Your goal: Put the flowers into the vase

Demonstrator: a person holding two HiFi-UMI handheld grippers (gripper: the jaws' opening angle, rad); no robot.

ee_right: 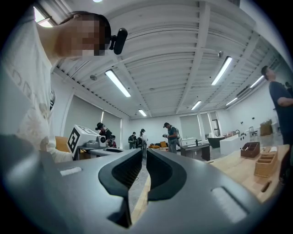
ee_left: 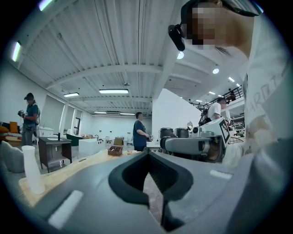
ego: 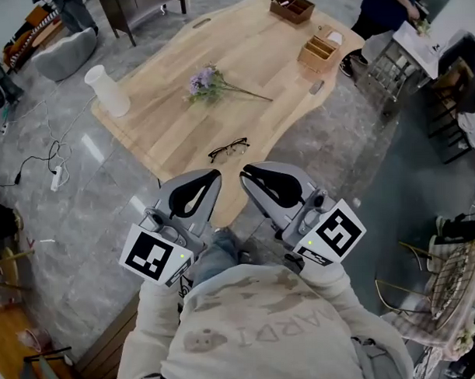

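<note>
A bunch of purple flowers (ego: 208, 83) with a thin stem lies on the light wooden table (ego: 173, 133). The white vase (ego: 107, 91) stands upright near the table's left corner, and shows as a tall white vase (ee_left: 33, 169) in the left gripper view. My left gripper (ego: 216, 175) and right gripper (ego: 244, 175) are held side by side close to my chest, short of the table's near edge. Both are shut with nothing in them. The left gripper (ee_left: 148, 151) and the right gripper (ee_right: 143, 151) point level across the room.
Black-framed glasses (ego: 228, 149) lie near the table's front edge. Two wooden organiser boxes (ego: 319, 53) (ego: 292, 7) sit at the far right end. Cables and a power strip (ego: 57, 177) lie on the floor to the left. Chairs (ego: 389, 71) and people stand around.
</note>
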